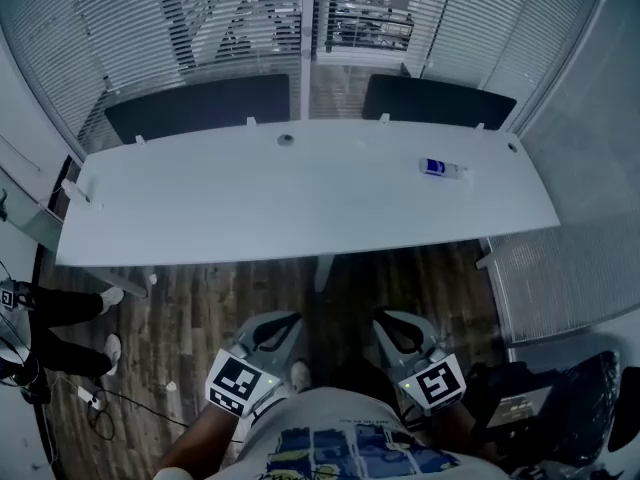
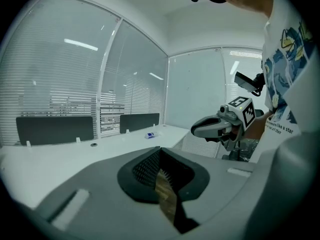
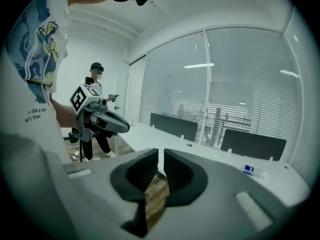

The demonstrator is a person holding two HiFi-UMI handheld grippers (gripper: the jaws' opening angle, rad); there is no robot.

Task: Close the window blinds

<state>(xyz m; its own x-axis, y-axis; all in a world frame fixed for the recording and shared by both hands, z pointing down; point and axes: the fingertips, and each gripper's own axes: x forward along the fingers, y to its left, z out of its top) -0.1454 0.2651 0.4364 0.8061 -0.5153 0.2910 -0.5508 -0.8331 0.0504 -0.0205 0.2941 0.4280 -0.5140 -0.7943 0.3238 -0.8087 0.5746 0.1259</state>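
Jaws closed and empty on left hand-held gripper and right hand-held gripper, both low before white bench, blinds beyond.

White worktop — small blue-labelled item lying near right end. Dark divider panels along far edge. Wood floor below — bystander's legs at left.

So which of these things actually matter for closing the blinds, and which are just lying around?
For the job: window blinds, left gripper, right gripper.
Just lying about: small bottle, white table, dark desk screens, bystander's legs.
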